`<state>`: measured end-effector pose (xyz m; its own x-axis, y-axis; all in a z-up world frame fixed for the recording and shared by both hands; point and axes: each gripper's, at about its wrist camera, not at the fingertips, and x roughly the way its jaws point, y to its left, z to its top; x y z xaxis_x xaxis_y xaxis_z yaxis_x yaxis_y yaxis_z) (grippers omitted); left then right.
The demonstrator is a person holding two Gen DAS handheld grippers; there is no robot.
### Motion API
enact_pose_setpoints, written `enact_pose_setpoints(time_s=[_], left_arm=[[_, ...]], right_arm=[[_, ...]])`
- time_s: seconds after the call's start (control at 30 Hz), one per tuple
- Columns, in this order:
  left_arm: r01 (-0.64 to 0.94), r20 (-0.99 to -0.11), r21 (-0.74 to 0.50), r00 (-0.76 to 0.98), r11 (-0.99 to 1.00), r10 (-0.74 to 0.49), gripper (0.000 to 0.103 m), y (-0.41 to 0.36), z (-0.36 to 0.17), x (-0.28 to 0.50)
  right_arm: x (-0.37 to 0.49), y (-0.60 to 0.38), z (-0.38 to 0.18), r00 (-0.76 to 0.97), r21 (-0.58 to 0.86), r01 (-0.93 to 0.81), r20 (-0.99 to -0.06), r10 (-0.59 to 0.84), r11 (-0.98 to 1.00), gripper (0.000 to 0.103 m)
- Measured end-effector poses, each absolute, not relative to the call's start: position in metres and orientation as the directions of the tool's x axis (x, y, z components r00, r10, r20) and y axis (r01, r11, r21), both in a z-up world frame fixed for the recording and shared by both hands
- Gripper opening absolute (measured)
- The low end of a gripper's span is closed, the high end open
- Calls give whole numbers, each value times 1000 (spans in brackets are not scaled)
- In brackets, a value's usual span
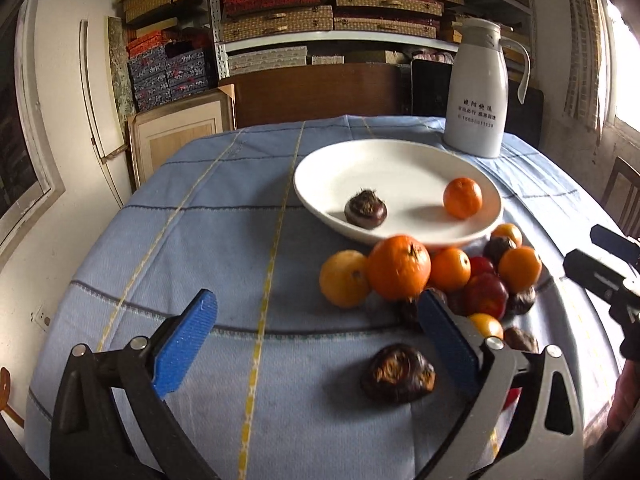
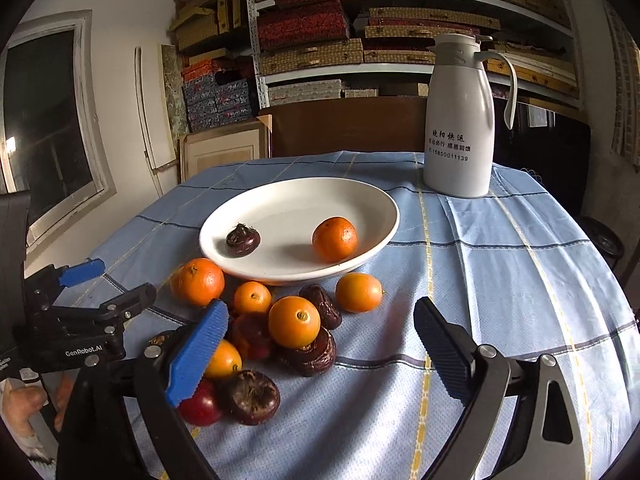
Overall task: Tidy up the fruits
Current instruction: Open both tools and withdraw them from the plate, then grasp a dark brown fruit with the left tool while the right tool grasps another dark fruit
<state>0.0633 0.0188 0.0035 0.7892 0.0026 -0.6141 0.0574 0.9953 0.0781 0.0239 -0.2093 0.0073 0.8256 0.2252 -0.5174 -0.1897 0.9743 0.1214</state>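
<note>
A: Where is the fruit?

B: Most sits in a heap [image 2: 276,332] on the blue checked cloth [image 2: 500,264] over the surface, just in front of the white plate [image 2: 288,200]: oranges, dark water chestnuts and a red fruit or two. The plate holds one orange [image 2: 334,239] and one water chestnut [image 2: 243,239], apart from each other.

A: And the fingers?

B: The left gripper [image 1: 316,344] has its blue fingers [image 1: 186,344] spread wide, holding nothing; a lone water chestnut [image 1: 397,373] lies on the cloth between them. The right gripper [image 2: 318,354] is wide too, empty, hanging over the near edge of the heap.

A: Anything else?

B: A white thermos jug [image 2: 460,120] stands behind the plate.
</note>
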Motion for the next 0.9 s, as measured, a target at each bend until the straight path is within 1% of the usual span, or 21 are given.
enact_pose_setpoints(time_s=[0.1, 0.23, 0.33, 0.47, 0.53, 0.57, 0.7, 0.8, 0.9], left_arm=[[62, -624, 96, 781, 993, 11, 98, 15, 0, 58], [74, -633, 115, 774, 991, 15, 98, 12, -4, 52], [83, -653, 90, 757, 992, -4, 98, 16, -6, 52], [98, -695, 40, 718, 994, -43, 98, 23, -13, 56], [103, -702, 34, 710, 994, -50, 98, 23, -15, 57], [108, -705, 34, 707, 994, -53, 98, 22, -16, 57], [148, -721, 63, 690, 987, -57, 98, 12, -20, 58], [183, -747, 80, 662, 980, -62, 98, 3, -27, 62], [196, -777, 71, 626, 978, -69, 98, 1, -34, 69]], right_arm=[[19, -213, 6, 820, 141, -195, -519, 240, 971, 95], [10, -212, 5, 799, 180, -246, -519, 304, 953, 95], [1, -201, 0, 749, 204, -338, -533, 394, 919, 95], [-4, -183, -2, 717, 167, -400, -556, 421, 901, 94], [-6, -179, -2, 701, 166, -426, -561, 440, 889, 92], [-8, -177, -2, 696, 166, -434, -562, 447, 885, 90], [-13, -181, 1, 712, 170, -420, -548, 439, 892, 89], [-10, -191, 1, 730, 199, -365, -545, 412, 910, 89], [-2, -205, -2, 730, 245, -315, -555, 399, 917, 89]])
